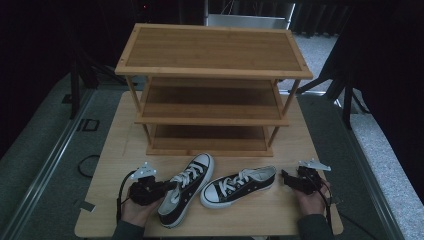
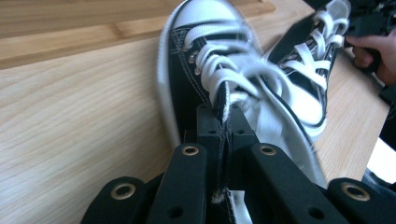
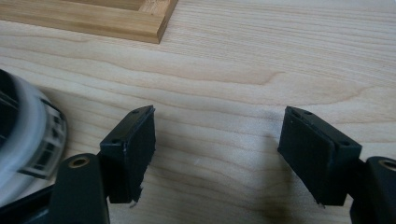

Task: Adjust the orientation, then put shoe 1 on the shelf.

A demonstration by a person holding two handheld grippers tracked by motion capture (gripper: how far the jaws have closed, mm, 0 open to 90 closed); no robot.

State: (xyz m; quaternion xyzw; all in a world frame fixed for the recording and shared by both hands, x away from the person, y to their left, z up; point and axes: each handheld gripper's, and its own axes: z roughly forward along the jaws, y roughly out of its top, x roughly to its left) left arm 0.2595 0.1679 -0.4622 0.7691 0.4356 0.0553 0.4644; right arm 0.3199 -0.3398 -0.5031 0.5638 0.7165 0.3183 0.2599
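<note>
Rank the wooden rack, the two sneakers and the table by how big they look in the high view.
1. Table
2. Wooden rack, though it hides part of the table
3. Left sneaker and right sneaker: they look alike, so I won't rank them

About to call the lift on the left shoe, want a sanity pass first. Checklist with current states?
1. Left gripper shut on the left shoe: ok, the jaws pinch the collar edge of the shoe in the left gripper view.
2. Grip depth: cannot tell; a thin fabric edge sits between the pads, so it might slip on the lift.
3. Right gripper free: ok, jaws wide open over bare table, nothing between them.
4. Right shoe apart from the left shoe: cannot tell; toe sits close beside it in the high view.
5. Shoe rack shelves free for placing: ok, all three tiers bare.
</note>
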